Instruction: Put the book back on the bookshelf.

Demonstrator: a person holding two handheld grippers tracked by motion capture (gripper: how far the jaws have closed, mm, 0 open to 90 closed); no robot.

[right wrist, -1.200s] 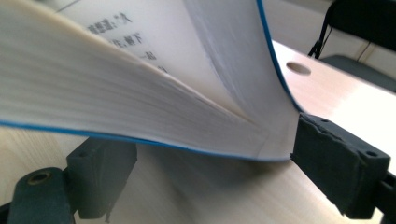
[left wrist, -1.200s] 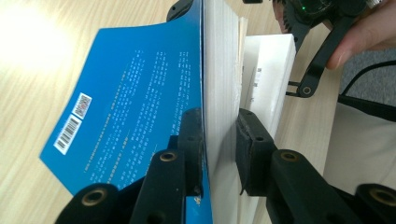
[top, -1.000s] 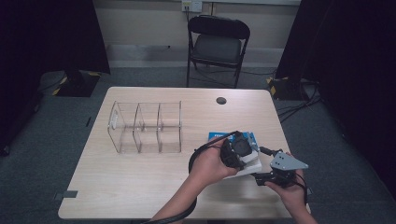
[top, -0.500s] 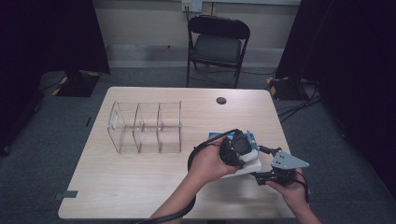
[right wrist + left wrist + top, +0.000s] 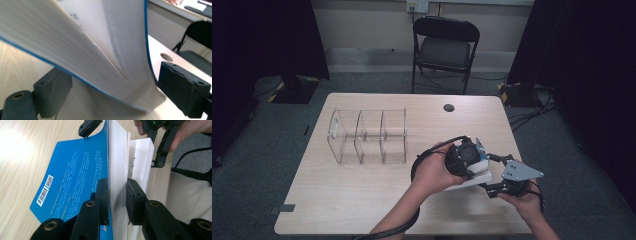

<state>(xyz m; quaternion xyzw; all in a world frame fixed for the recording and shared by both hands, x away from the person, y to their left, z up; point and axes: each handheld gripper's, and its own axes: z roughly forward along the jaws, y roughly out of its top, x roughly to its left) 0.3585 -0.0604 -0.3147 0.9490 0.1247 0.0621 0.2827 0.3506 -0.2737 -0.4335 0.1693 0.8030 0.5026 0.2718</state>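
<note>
A thick book [image 5: 472, 181] with a blue cover and white pages lies at the table's front right. In the left gripper view the book [image 5: 75, 177] stands open, and my left gripper [image 5: 117, 197] is shut on the cover half with a wad of pages. From above, the left gripper [image 5: 480, 156] sits over the book, held in a hand. My right gripper [image 5: 490, 175] comes in from the right under its grey plate. In its own view the right gripper [image 5: 117, 95] is open, jaws wide on either side of the book's corner [image 5: 87, 45]. That same gripper [image 5: 125, 142] straddles the far end.
A clear three-compartment organiser [image 5: 367, 135] stands at the table's middle left. A dark round hole [image 5: 448, 107] marks the tabletop [image 5: 362, 200] near its far edge. A black folding chair [image 5: 444, 47] stands behind the table. Cables trail from both grippers.
Both hands stay almost where they were. The blue cover half stands a little more upright in the left gripper than a second ago.
</note>
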